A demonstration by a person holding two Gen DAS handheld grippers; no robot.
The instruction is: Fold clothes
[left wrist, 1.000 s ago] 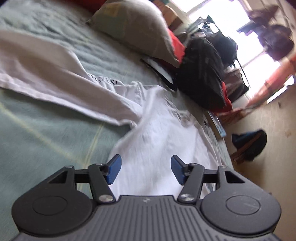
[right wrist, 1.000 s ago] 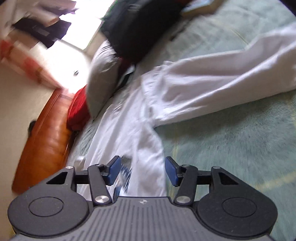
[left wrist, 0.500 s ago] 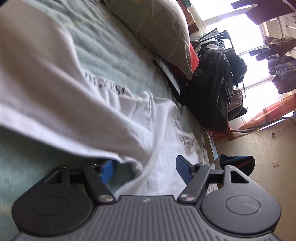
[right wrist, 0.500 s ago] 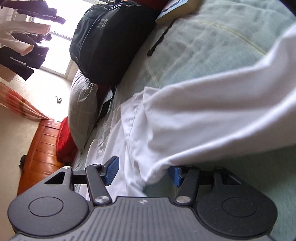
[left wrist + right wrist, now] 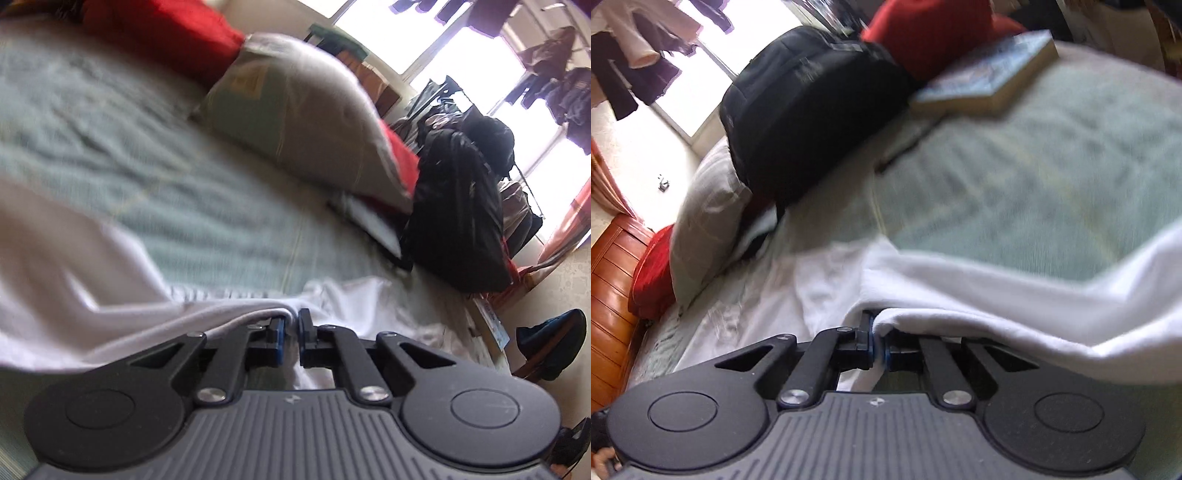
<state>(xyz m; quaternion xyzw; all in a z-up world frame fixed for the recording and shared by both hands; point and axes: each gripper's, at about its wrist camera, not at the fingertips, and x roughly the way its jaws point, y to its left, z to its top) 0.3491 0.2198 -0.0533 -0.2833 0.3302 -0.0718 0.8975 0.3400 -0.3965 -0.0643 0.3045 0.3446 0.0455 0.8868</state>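
A: Where is the garment, and what are the tongs doing?

B: A white shirt (image 5: 122, 306) lies on a bed covered in pale green bedding (image 5: 110, 147). In the left wrist view it fills the lower left of the frame and bunches at the centre. The left tongs (image 5: 291, 334) are clamped on a fold of its edge at bottom centre. In the right wrist view the right tongs (image 5: 878, 341) are clamped on another fold, with cloth draped across the lower right.

A: What else is nearby?

B: A grey pillow (image 5: 299, 122) sits at upper centre of the left view, a black backpack (image 5: 458, 218) to its right. A book (image 5: 990, 77) rests on the bed at the top of the right view.

A: What could go wrong?

B: Each grip looks thin, only a small pinch of fabric. If the two sides are pulled unevenly, I judge the cloth could slip free or the fold could land crooked. Both views are blurred, so I cannot tell how many layers are held.
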